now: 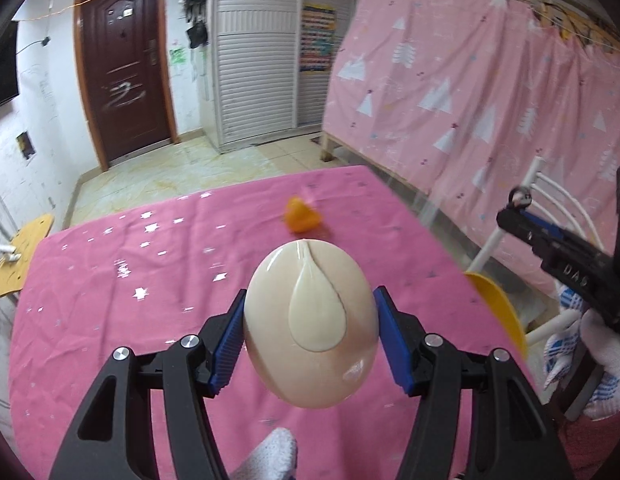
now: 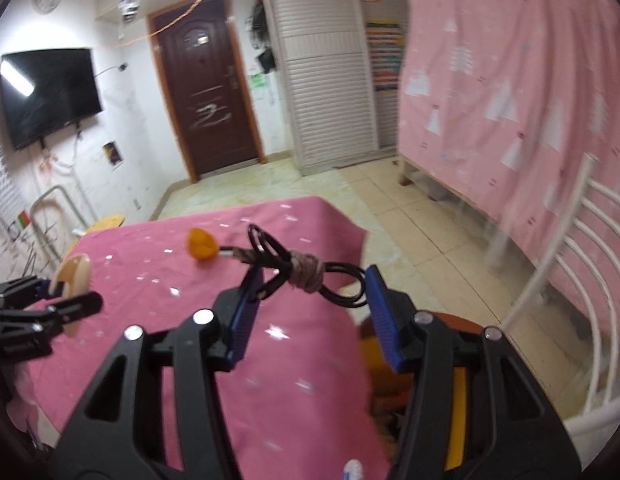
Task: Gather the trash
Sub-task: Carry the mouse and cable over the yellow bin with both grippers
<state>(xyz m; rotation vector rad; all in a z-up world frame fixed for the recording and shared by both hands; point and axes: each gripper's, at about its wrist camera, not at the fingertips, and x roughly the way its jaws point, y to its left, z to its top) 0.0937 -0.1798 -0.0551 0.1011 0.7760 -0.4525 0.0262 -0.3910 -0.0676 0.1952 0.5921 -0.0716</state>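
My left claw is clamped on a cream oval lid, one blue pad pressed to each side. The lid is held clear above the pink cloth of the table, its raised teardrop tab facing the camera. In the right wrist view the same lid shows edge-on at the far left, held in that claw.

My right claw carries a coiled black cable bound at its middle with brown cord. The cable spans the gap between the blue pads, with the jaws set fairly wide. The left pad touches it; whether the right pad does, I cannot tell. The bundle hangs over the table's right edge. Below it, partly hidden by the claw, is a yellow bin; its rim also shows just beside the table in the left wrist view.

An orange scrap lies on the cloth toward the far side, well apart from both claws; it shows in the right view too.

A white chair stands on the right, near a pink curtain.
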